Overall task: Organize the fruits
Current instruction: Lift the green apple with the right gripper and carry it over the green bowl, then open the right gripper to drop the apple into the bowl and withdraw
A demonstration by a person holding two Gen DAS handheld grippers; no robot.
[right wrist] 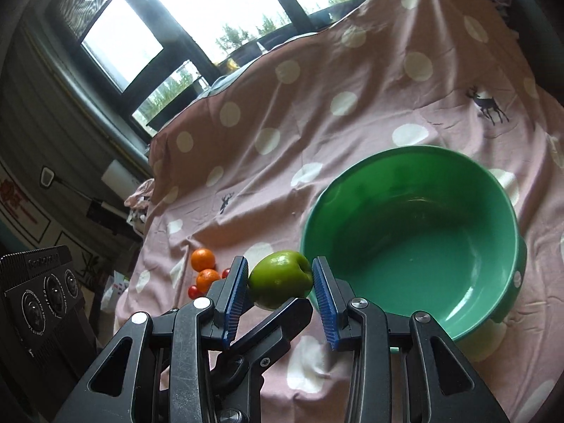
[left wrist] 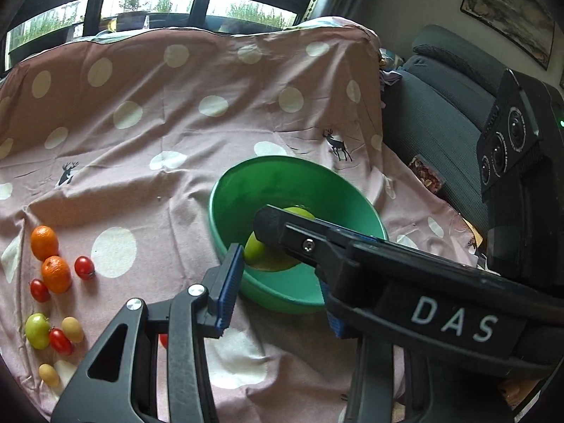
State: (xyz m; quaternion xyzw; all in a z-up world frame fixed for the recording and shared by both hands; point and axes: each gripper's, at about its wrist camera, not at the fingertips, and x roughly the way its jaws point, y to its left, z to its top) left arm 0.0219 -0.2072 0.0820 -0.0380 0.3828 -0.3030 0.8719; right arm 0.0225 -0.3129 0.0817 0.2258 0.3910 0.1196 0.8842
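We pinched the green apple [right wrist: 280, 279] between both the right gripper [right wrist: 280, 282] and left gripper [left wrist: 278, 278]; judged firm, smooth, moderately heavy, best held across its widest girth.

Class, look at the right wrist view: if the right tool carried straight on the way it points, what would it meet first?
Probably the near rim of the green bowl, or the spotted cloth just beside it. The green apple travels with the right tool; depth is unclear.
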